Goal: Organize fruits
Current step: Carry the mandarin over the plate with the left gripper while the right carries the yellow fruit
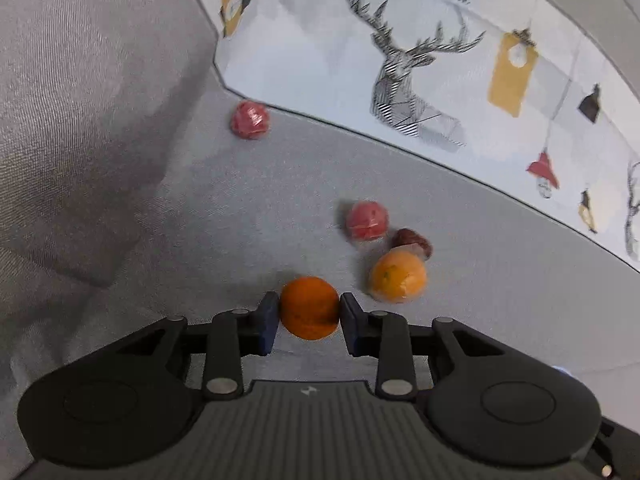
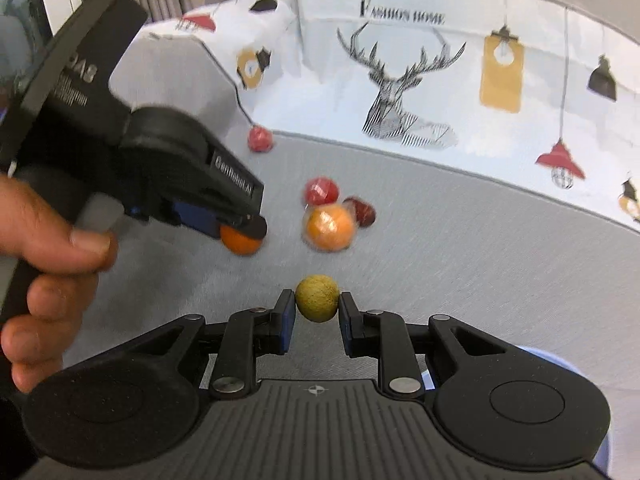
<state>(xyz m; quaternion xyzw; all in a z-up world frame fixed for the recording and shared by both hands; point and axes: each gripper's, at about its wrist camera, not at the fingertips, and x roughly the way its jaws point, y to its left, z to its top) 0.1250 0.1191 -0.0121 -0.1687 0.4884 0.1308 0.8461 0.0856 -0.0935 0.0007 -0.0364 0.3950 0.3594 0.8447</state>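
Left wrist view shows a deep orange fruit (image 1: 309,307) clamped between the blue pads of the left gripper (image 1: 309,314), each pad pressed against one side of it. Just ahead and to the right of those fingertips lies a paler orange in clear wrap (image 1: 397,281), touching a dark brown-red fruit (image 1: 414,241) behind it, with a wrapped red fruit (image 1: 367,220) beside that. Another red fruit (image 1: 250,119) sits far ahead and to the left, close to the edge of a white cushion printed with a deer (image 1: 404,72). All rest on grey fabric (image 1: 240,208).

From the right wrist camera, the right gripper (image 2: 317,309) is closed on a small yellow-green round fruit (image 2: 317,298), pads touching both flanks. Ahead and to its left, a hand (image 2: 44,264) carries the left gripper with the orange fruit in its tips, above the fabric.
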